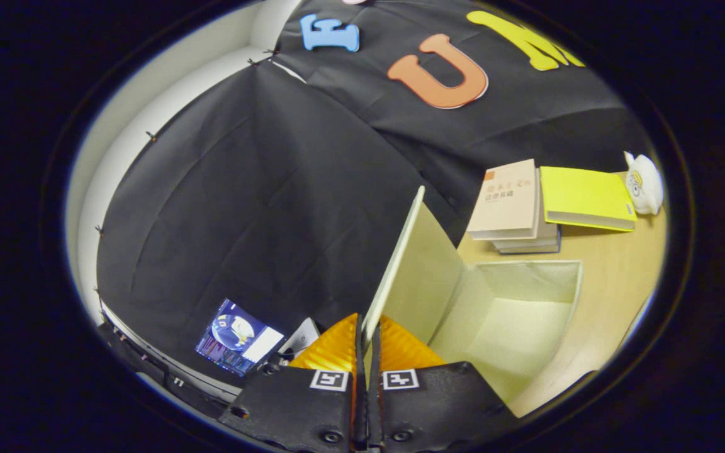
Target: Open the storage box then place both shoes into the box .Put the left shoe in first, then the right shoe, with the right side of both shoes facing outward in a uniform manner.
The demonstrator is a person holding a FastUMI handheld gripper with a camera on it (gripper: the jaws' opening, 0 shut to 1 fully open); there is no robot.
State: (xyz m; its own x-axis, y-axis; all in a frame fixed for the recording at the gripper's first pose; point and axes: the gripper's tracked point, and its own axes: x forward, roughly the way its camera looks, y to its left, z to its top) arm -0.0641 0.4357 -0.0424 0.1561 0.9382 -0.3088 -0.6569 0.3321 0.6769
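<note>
A pale cream storage box (513,314) sits on the wooden table with its inside bare. Its lid (400,258) stands raised on edge, rising from between my fingers toward the black cloth wall. My gripper (365,340) is shut on the lower edge of that lid, one finger pressing on each face of it.
Beyond the box lies a stack of books (510,207) with a yellow book (586,198) beside it and a small white plush toy (644,182) further right. A lit screen (236,340) stands low to the left of my fingers. Bare wooden table (614,296) runs right of the box.
</note>
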